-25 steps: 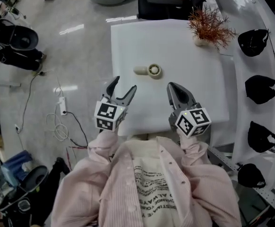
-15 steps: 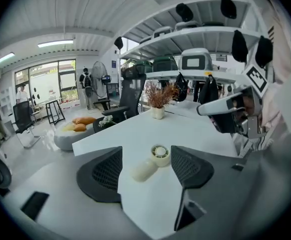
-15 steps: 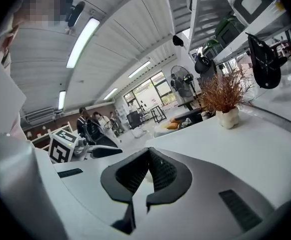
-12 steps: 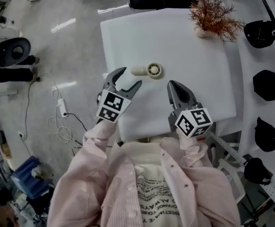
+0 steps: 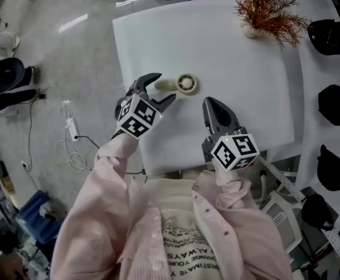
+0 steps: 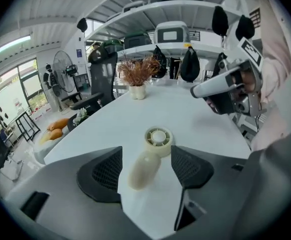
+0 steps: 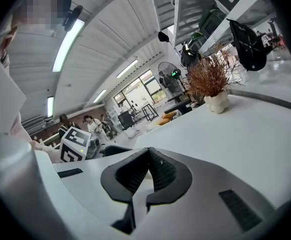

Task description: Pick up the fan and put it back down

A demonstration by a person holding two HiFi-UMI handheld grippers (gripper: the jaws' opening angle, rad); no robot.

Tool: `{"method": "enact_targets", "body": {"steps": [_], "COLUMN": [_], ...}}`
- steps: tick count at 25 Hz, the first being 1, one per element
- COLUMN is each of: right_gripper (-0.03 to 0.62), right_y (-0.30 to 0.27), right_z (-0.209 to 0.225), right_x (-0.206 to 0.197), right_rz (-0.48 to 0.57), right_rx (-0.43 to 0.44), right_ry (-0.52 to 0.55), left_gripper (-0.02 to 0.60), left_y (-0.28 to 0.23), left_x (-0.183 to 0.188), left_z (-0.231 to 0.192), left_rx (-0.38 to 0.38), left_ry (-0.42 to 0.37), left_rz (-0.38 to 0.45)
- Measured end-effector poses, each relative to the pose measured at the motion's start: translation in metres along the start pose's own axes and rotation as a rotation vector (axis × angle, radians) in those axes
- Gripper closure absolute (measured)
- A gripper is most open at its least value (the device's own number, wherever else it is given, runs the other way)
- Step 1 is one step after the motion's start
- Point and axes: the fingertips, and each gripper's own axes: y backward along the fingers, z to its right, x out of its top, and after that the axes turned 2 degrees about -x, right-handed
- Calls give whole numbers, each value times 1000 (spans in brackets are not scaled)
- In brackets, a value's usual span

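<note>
Fan [image 5: 179, 84], small and cream, lies flat on the white surface [image 5: 234, 57], its round head pointing away from the person and its handle [image 5: 162, 85] towards the left hand-held gripper [image 5: 163, 88].

From the head view the jaws seem merely to straddle that handle. The left gripper view settles it: the left hand-held gripper [image 6: 145, 168] is spread wide with the handle [image 6: 143, 170] lying between its pads, neither pad visibly pressing on it. The same view shows a dried plant [image 6: 137, 74] beyond the fan.

The right hand-held gripper [image 5: 210, 103] hovers to the right of the fan and nearer the person. Its own view shows what the head view cannot: the right hand-held gripper [image 7: 148, 170] is clenched, pad against pad, with nothing in it.

A second ago the left hand-held gripper hung short of the fan; it has since moved up around the handle. The right one has kept its place and stayed closed.
</note>
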Motion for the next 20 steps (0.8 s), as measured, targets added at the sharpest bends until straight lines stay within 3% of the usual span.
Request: {"method": "enact_targets", "body": {"steps": [20], "right_gripper": [594], "right_y": [-1], "right_z": [17], "right_x": [-39], "right_rz": [-77], "right_rx": [-28], "right_ry": [-40], "left_gripper": [302], "left_y": [-59], "left_x": [-26], "left_z": [14], "left_rx": [-224], "left_ry": [-273], "left_rz": [-236]}}
